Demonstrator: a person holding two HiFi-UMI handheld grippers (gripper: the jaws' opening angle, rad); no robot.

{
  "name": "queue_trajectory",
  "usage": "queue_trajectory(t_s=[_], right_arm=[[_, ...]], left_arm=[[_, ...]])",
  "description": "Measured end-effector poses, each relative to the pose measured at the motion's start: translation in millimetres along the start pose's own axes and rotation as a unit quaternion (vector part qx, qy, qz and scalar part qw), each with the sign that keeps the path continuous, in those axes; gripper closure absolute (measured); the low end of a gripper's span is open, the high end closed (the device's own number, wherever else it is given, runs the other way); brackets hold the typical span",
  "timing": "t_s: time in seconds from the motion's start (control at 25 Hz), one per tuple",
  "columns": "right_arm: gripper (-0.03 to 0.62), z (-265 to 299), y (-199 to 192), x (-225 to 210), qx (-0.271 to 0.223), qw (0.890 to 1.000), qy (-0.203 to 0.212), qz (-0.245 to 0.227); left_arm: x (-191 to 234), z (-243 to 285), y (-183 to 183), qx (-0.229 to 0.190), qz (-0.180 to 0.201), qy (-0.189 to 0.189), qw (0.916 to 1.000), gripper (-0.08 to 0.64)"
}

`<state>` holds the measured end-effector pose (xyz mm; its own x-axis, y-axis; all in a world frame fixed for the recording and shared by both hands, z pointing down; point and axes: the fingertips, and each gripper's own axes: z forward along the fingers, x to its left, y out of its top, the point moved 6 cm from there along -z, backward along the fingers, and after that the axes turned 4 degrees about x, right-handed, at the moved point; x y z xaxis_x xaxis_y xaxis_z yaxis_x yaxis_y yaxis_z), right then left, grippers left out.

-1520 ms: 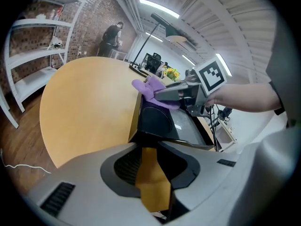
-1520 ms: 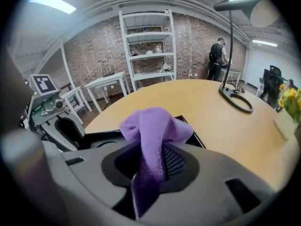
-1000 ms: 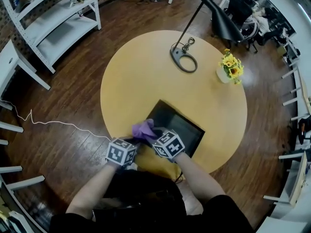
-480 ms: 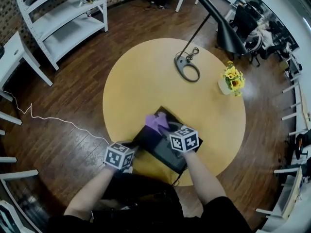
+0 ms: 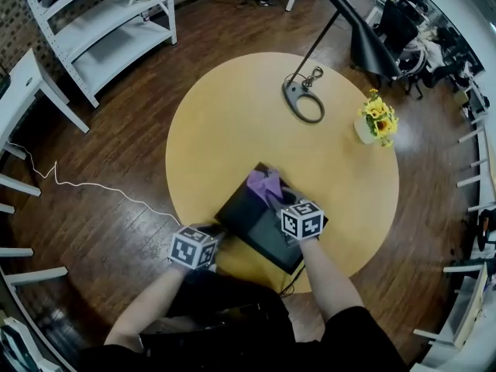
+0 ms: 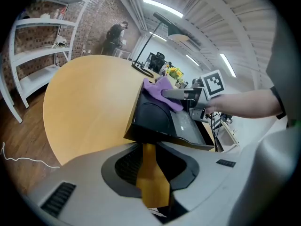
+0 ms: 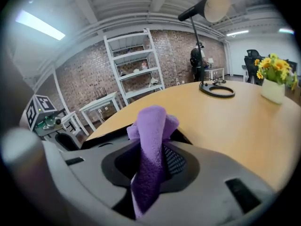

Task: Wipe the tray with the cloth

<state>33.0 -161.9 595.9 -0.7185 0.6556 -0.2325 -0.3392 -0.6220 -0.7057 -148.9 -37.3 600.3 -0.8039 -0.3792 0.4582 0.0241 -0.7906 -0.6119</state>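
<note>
L hand-held gripper, jaws just closing, pinched on corner of tray; R hand-held gripper pinching purple cloth on tray.

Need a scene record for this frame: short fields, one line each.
table: round, yellow
tray: black, at table's near edge
cloth: purple, on tray's far end
right gripper: shut on cloth
left gripper: at tray's near corner, jaws just been closing, grip unclear
also on table: lamp base, potted flowers

Round table w/ lamp, flower pot; shelf nearby.
</note>
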Motion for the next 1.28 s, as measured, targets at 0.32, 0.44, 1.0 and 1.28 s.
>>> queue_trajectory(t_s=[0.32, 0.44, 1.0, 1.28], right_arm=[[0.495, -7.2, -18.5, 38.9, -0.016, 0.997, 0.054, 0.05], [0.495, -10.9, -30.3, 64.1, -0.018, 0.994, 0.099, 0.052], [0.495, -13.2, -49.9, 110.0, 0.08, 0.979, 0.17, 0.082], [0.495, -43.5, -36.4, 54.7, 0.087, 0.991, 0.083, 0.05]], left_arm=[[-0.1, 4.2, 5.3, 0.01, -0.008, -0.014, 0.9998, 0.476], [-0.3, 5.5, 6.0, 0.016, -0.002, -0.016, 0.9997, 0.475], [2.2, 8.7, 6.0, 0.033, 0.009, -0.019, 0.9992, 0.476], [13.8, -10.4, 19.8, 0.003, 0.015, -0.013, 0.9998, 0.474]])
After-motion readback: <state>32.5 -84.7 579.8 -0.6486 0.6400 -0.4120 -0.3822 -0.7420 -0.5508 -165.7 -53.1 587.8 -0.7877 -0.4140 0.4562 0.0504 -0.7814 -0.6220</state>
